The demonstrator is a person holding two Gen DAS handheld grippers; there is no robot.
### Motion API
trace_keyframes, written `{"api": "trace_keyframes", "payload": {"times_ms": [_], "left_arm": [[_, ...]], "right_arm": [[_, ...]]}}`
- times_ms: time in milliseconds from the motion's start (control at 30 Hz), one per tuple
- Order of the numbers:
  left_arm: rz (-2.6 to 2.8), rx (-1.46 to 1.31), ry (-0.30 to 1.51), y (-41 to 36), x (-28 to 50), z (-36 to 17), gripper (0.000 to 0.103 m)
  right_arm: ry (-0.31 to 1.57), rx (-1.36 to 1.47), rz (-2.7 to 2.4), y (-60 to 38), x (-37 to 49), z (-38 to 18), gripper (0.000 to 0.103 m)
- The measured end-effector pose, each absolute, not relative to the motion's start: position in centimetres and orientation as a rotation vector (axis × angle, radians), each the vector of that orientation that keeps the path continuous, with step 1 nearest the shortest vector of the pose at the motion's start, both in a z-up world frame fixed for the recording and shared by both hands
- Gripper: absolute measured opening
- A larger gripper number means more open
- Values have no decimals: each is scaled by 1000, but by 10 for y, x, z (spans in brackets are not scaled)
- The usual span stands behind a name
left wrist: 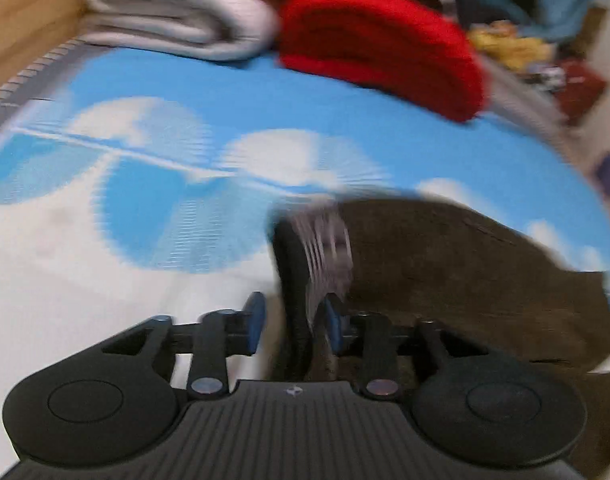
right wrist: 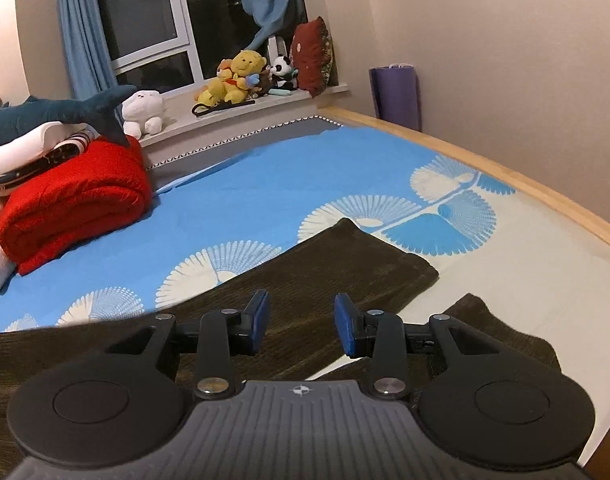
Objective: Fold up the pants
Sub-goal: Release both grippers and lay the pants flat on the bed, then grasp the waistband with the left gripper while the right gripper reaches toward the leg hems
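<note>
The dark brown pants (right wrist: 325, 268) lay flat across the near part of the blue patterned bedsheet (right wrist: 265, 184), the left gripper (left wrist: 295, 322) clenched on the raised waistband (left wrist: 325, 240), probably to begin a fold, while the right gripper (right wrist: 301, 322) hovered released above the legs.

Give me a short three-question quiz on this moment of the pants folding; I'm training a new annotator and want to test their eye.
1. True or false: the right gripper is shut on the pants.
2. What sits between the left gripper's fingers? A) the red blanket B) the pants' waistband end C) nothing
3. Fill in: the stuffed shark lies on top of the ____ of folded bedding.

Key: 1 false, its fingers stand apart above the fabric. 2 B. 3 pile.
</note>
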State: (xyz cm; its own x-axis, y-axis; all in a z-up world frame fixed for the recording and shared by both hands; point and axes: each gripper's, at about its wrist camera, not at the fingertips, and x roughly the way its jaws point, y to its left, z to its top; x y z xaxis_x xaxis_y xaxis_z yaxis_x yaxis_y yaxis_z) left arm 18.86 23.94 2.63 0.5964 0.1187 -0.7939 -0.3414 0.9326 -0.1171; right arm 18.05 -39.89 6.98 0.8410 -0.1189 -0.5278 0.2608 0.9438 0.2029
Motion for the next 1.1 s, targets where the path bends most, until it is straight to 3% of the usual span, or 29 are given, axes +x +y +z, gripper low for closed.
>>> {"api": "trace_keyframes", "payload": {"times_ms": [100,200,267,367,467,600,633,667,767,833,967,1100], "left_arm": [[281,-379,841,252,158,44,38],[273,-504,946,261,136,42,42],[270,-457,1078,255,122,26,59],[229,-362,1216,240,94,-9,71],[212,-415,1331,234,80,-50,71],[184,-322,1347,222,80,-66,68],[158,-315,1358,220,79,-69,56],[133,-262,1368,213,79,-70,51],[62,-44,1359,189,78,-58,37],[59,11,1298,182,71,-36,33],[79,28,1187,184,45,9,32],[103,176,1369,177,36,-32,38]], "right_arm": [[560,269,-173,-401,182,67,38],[580,273,-155,-404,182,64,38],[597,300,-144,-408,183,62,38],[616,368,-121,-417,184,60,38],[629,396,-111,-422,184,58,38],[634,392,-95,-424,180,57,38],[635,393,-92,-424,179,57,38],[636,393,-93,-425,178,57,38],[646,397,-107,-429,175,55,38],[653,411,-115,-434,173,54,38],[667,422,-134,-445,170,51,38],[713,363,-172,-452,170,43,38]]}}
